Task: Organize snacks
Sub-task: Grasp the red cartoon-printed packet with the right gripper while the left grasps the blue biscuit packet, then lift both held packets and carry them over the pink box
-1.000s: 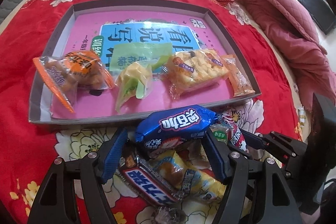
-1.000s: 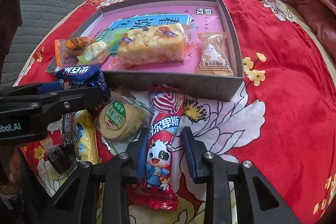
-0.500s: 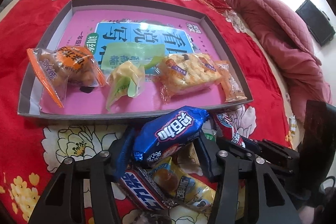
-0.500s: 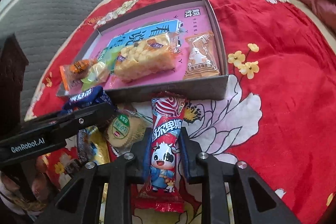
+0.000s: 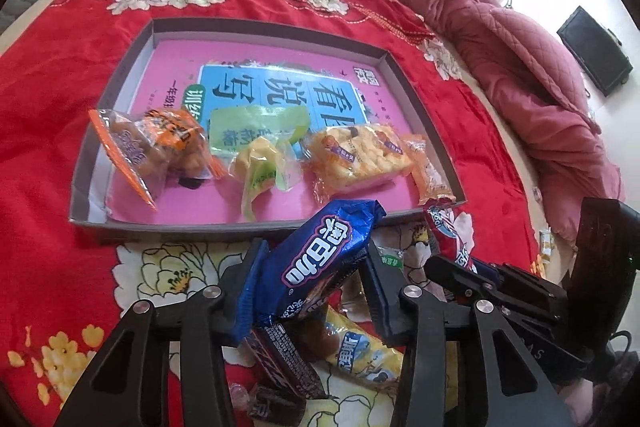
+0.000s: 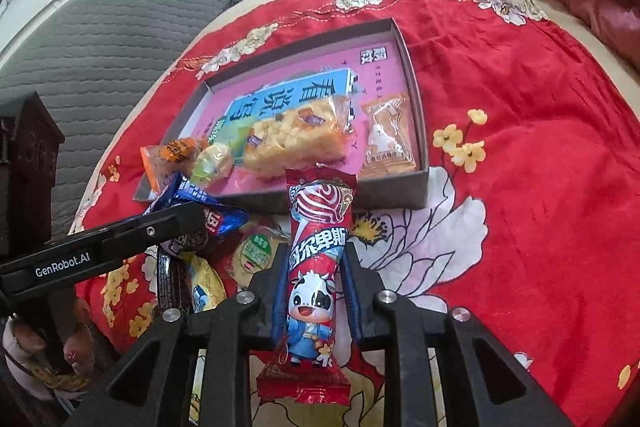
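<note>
A shallow grey cardboard tray (image 5: 82, 195) with a pink printed sheet lining its floor lies on the red floral bedspread (image 5: 52, 75). Four snacks sit in a row along its near edge: at 9 o'clock an orange-and-clear bag (image 5: 156, 147) of brown lumps, next a crinkled green-and-yellow wrapper (image 5: 260, 163), then a clear-wrapped puffed rice cake (image 5: 358, 157), bumpy and pale yellow, and at 3 o'clock a small flat orange sachet (image 6: 386, 139).

The left gripper (image 5: 312, 287) is clamped on a glossy blue packet (image 5: 320, 259) with white lettering, held tilted above the bedspread just in front of the tray's near wall, its upper end reaching over the rim. Beneath it on the bed lies a loose heap: a dark wrapped bar (image 5: 280, 363), a yellow-and-blue pouch (image 5: 360, 355) and a round cake under a green label (image 6: 256, 251).

The right gripper (image 6: 314, 287) is closed on a long red stick packet (image 6: 316, 279), shiny foil with a red-and-white swirl at the top and a cartoon cow lower down. It stands nearly upright between the fingers, at 6 o'clock from the tray, its top edge overlapping the tray's near wall in the right wrist view.

A quilted pink duvet (image 5: 520, 67) is bunched at 2 o'clock.
</note>
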`<state>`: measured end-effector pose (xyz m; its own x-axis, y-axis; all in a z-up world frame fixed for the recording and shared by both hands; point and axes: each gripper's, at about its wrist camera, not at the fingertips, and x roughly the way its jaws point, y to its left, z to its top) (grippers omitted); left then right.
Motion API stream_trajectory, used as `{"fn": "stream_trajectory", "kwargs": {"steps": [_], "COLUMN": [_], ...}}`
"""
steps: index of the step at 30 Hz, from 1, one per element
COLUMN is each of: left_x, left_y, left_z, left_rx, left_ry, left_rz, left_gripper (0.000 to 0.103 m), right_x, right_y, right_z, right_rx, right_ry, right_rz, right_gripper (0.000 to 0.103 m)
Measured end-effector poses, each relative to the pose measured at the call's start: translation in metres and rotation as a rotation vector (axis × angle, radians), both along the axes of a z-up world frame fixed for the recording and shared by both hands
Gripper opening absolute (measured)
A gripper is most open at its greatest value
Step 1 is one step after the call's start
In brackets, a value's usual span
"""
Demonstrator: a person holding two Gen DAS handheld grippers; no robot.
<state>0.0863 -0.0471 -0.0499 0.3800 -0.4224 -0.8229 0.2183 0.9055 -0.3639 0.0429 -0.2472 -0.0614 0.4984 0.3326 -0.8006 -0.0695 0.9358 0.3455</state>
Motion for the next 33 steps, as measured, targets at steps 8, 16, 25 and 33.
{"fn": "stream_trajectory", "kwargs": {"steps": [8, 16, 25, 33], "left_x": [-0.005, -0.004, -0.006, -0.004], "left_y": [0.006, 0.014, 0.020, 0.030], "left_z": [0.016, 0.030, 0.039, 0.050], "left_rx": [-0.019, -0.035, -0.053, -0.069], "left_ry": [-0.032, -0.057, -0.068, -0.089], "left_rz": [0.008, 0.033, 0.045, 0.070], "left_gripper": [0.047, 0.047, 0.046, 0.046], "right_x": [-0.002, -0.002, -0.001, 0.000], "right_y": [-0.002, 0.003, 0.003, 0.000], "right_z": [0.009, 0.017, 0.020, 0.024], "right_rx": [0.016, 0.022, 0.032, 0.052], "right_ry": [-0.042, -0.083, -0.095, -0.113], "right_rz": [-0.001, 0.023, 0.027, 0.019], "right_gripper": [0.025, 0.025, 0.025, 0.025]}}
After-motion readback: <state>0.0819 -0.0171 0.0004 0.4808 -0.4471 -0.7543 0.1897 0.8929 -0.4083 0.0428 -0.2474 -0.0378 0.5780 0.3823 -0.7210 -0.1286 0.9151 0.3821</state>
